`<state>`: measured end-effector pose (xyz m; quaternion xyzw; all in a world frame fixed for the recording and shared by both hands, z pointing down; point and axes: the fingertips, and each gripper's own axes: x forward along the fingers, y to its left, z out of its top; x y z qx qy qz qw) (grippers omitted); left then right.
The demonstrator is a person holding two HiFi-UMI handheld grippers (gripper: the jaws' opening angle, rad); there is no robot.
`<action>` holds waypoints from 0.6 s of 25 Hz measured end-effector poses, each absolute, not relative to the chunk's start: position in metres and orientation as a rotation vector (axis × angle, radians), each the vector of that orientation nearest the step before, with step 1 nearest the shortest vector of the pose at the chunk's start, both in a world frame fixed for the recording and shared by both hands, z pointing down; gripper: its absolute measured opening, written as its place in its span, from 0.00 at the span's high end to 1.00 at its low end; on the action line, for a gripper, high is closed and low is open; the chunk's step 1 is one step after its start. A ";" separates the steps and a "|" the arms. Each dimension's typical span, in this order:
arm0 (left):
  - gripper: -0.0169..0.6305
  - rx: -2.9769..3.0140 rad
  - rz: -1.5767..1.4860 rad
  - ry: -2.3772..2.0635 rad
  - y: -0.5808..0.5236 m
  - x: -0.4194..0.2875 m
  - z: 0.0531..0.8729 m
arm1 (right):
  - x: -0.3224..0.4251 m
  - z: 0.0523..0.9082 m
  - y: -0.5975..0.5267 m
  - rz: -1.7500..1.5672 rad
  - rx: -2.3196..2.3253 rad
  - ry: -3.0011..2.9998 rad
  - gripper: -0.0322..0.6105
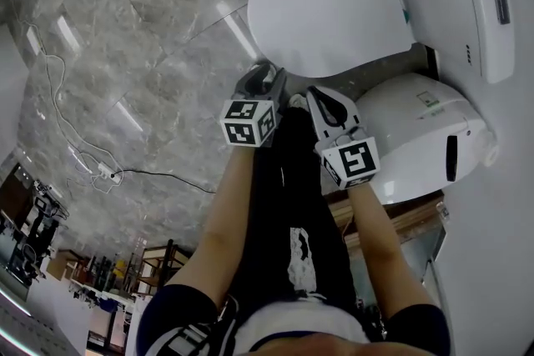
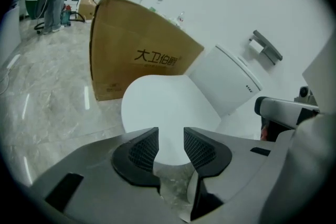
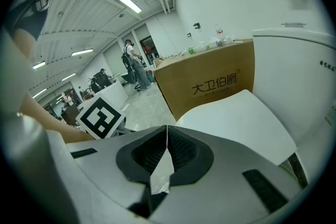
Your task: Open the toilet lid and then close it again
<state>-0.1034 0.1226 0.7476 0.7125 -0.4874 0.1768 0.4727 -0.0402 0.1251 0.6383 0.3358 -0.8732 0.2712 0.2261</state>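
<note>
Ahead of both tools, toilet lid (image 1: 329, 4) lies closed: rigid, smooth plastic, judged light and slippery; take it under the front rim. Left tool (image 2: 170, 136) open, empty; right tool (image 3: 167, 134) closed, empty.

We are seeing a brown cardboard box (image 2: 137, 55) with printed characters standing on the grey marble floor (image 1: 142, 46), and we are spotting a white cable (image 1: 103, 173) lying loose on that floor, well apart from the box. A metal paper holder (image 2: 266, 47) is hanging on the wall, and people (image 3: 134, 68) are standing far off under strip lights (image 3: 129, 4)
</note>
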 end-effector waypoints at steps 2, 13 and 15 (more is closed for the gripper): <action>0.73 1.714 0.446 -1.179 0.122 -0.105 0.763 | -0.042 0.644 0.123 0.755 0.920 -2.401 0.94; 0.66 1.540 0.400 -1.042 0.128 -0.113 0.827 | -0.044 0.668 0.121 0.795 0.884 -2.375 0.94; 0.66 1.521 0.400 -1.023 0.129 -0.114 0.835 | -0.042 0.671 0.121 0.800 0.883 -2.371 0.94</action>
